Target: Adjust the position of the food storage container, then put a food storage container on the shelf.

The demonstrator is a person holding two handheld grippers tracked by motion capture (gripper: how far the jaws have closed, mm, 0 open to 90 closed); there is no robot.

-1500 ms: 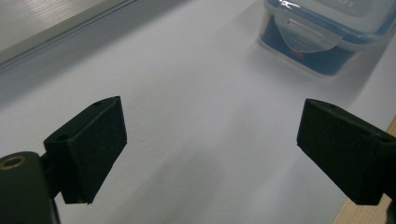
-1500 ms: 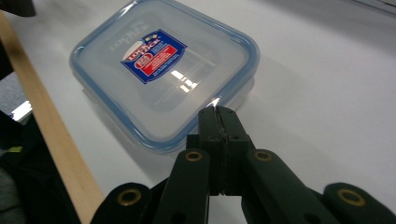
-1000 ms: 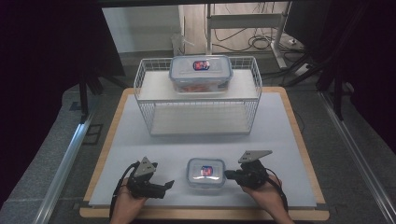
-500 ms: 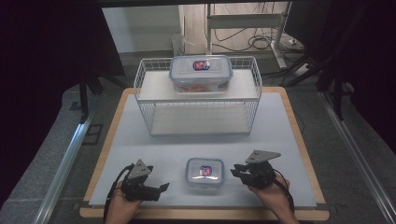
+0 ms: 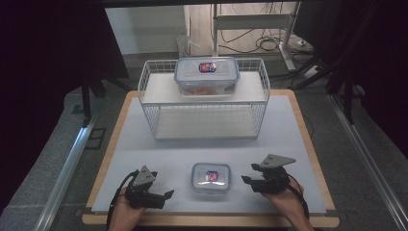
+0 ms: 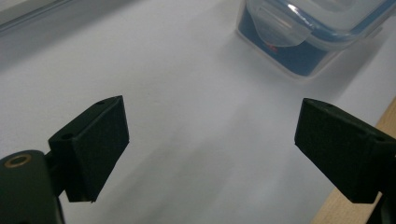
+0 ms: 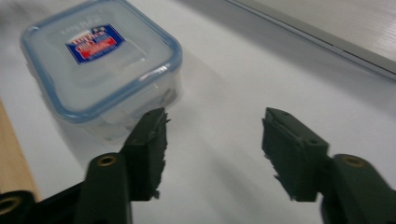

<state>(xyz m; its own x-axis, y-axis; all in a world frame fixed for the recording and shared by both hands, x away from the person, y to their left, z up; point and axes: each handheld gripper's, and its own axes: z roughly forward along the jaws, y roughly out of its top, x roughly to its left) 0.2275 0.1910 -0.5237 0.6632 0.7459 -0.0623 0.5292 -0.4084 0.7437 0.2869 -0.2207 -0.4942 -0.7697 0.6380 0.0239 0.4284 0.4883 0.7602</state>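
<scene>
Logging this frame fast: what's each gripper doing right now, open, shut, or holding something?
Left gripper: open, holding nothing, jaws wide over the white table mat.
Right gripper: open, holding nothing, beside the small clear blue-rimmed plastic container.

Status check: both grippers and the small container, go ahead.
Left gripper open, right gripper open, both empty. Small container lidded, on the mat between them, untouched. Nothing in the way.

A white mat on a wooden counter, with a wire rack and two lidded boxes.

The wire rack (image 5: pixel 204 113) stands at the far side of the mat (image 5: pixel 298 144) on the counter (image 5: pixel 315 154). A large box (image 5: pixel 207 76) sits on its top shelf. A small box (image 5: pixel 210 177) with a blue-rimmed lid lies near the front edge. Cables (image 5: pixel 269 43) trail on the floor beyond.
</scene>
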